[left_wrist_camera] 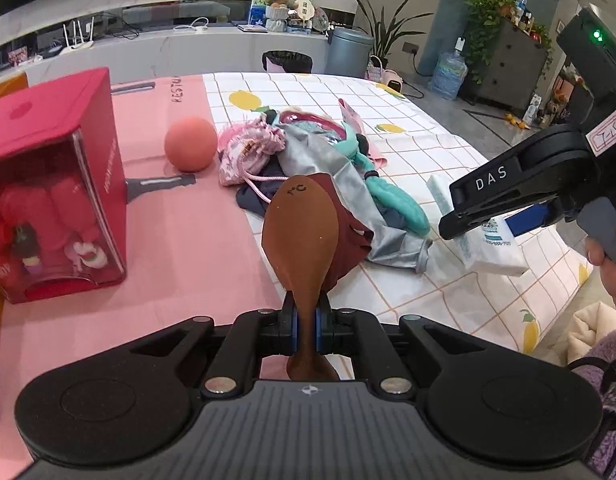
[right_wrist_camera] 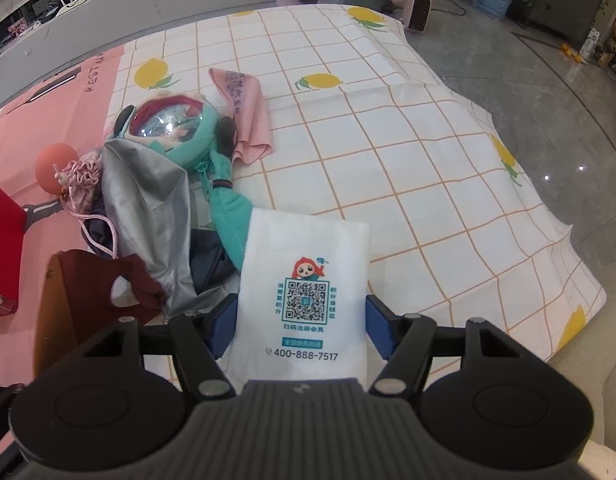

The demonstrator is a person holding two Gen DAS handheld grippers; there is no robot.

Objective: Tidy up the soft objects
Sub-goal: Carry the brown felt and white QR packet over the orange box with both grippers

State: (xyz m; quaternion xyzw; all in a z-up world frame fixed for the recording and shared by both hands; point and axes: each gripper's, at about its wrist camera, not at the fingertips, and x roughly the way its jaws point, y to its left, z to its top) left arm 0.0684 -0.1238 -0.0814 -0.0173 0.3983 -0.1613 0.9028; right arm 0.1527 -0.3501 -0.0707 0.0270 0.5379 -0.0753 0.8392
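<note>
- The left tongs [left_wrist_camera: 305, 330] are squeezed tight on a brown drumstick-shaped soft toy [left_wrist_camera: 299, 236] — it is pinched at its thin end, with the fat end pointing away over the worktop [left_wrist_camera: 187, 240].
- The right tongs [right_wrist_camera: 297, 330] stand wide on both sides of a white tissue pack [right_wrist_camera: 303, 288]. I cannot tell if the pads press on it.
- Just past them, a dark red face mask [right_wrist_camera: 107, 284] lies by the pile [left_wrist_camera: 320, 168] — a grey cloth, a teal plush toy [right_wrist_camera: 175, 128] and a pink drawstring pouch [left_wrist_camera: 251, 148], all heaped together.
- Farther off sit a pink ball [left_wrist_camera: 191, 143], a pink cloth [right_wrist_camera: 245, 112] and a red doll box [left_wrist_camera: 55, 188].
- I think the tidying has only begun; most soft things are not sorted yet.
</note>
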